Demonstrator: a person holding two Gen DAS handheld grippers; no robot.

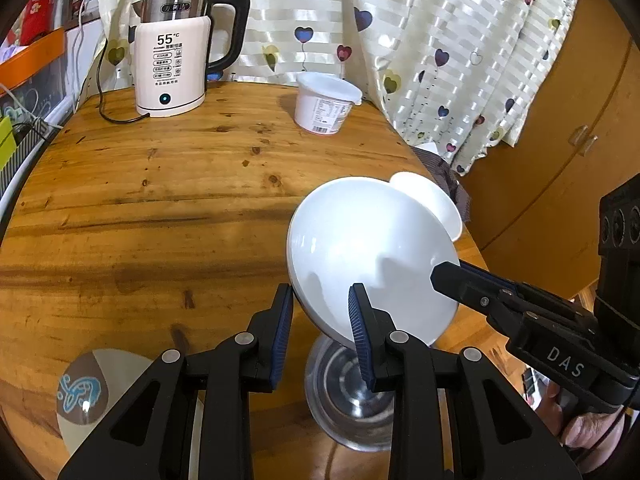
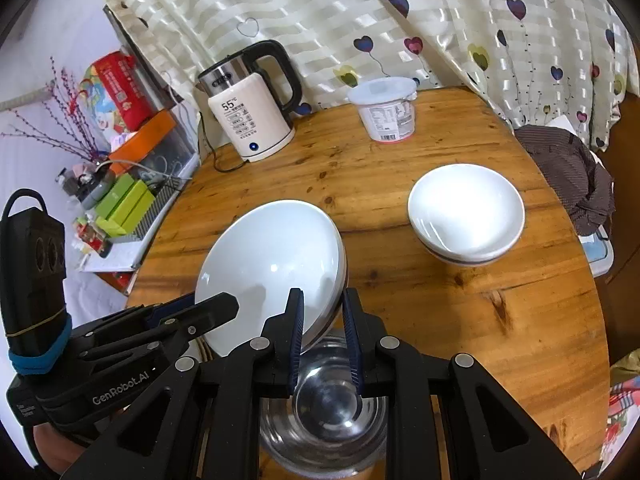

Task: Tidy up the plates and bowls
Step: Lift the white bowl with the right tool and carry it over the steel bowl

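A white bowl is held tilted in the air above a steel bowl on the round wooden table. My left gripper and my right gripper each grip its rim from opposite sides, jaws shut on it. The right gripper also shows in the left wrist view, the left gripper in the right wrist view. A stack of white bowls stands on the table to the right, partly hidden behind the held bowl in the left wrist view.
An electric kettle with its cord and a white lidded tub stand at the table's far side. A patterned plate lies near left. A curtain hangs behind. Clutter sits on a shelf left.
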